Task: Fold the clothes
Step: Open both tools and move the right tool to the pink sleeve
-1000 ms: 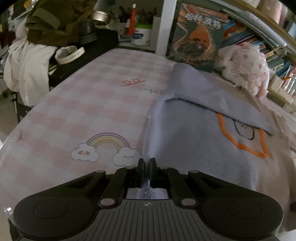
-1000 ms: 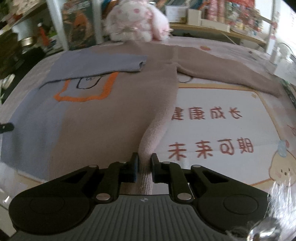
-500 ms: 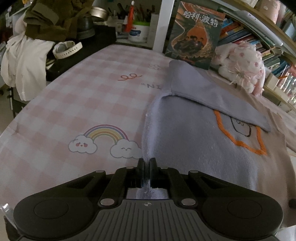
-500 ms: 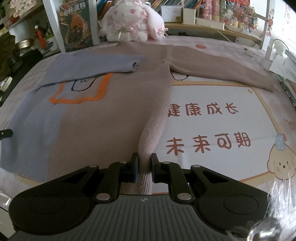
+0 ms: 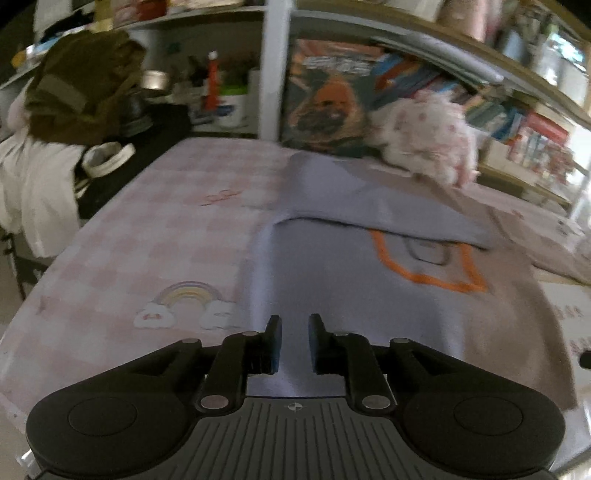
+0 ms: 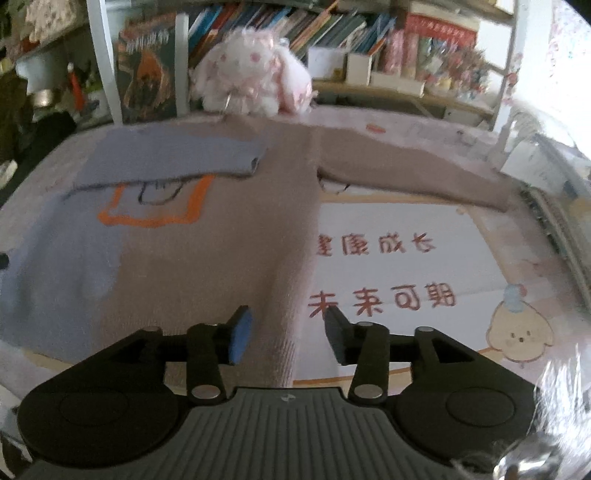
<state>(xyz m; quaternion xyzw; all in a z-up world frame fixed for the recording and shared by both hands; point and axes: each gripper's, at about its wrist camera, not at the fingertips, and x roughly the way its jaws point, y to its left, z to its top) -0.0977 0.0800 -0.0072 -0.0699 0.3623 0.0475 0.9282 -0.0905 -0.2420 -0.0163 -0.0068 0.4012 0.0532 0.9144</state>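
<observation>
Your left hand-held gripper is opening right now, its jaws a narrow gap apart over the sweater, with the lilac near edge running between the pads but not pinched. Your right hand-held gripper is opening too, jaws well apart, and the tan side seam of the sweater lies loose between them.

The sweater itself is spread flat on the tabletop, lilac on one half, tan on the other, with an orange outline on the chest. Its lilac sleeve is already folded across the chest, covering the top of that outline. The tan sleeve is stretched out toward two o'clock in your right view.

Watch what crowds the far edge. At twelve o'clock in the right view a pink plush rabbit sits just beyond the collar, and a book with a dark cover stands upright at eleven o'clock against a white post. Bookshelves fill the wall behind.

In the left view, at ten o'clock off the tabletop, an olive jacket is heaped over white clothing. A printed mat with red Chinese characters lies at three o'clock from the right jaws, beside the sweater's tan edge. The left view is blurred.
</observation>
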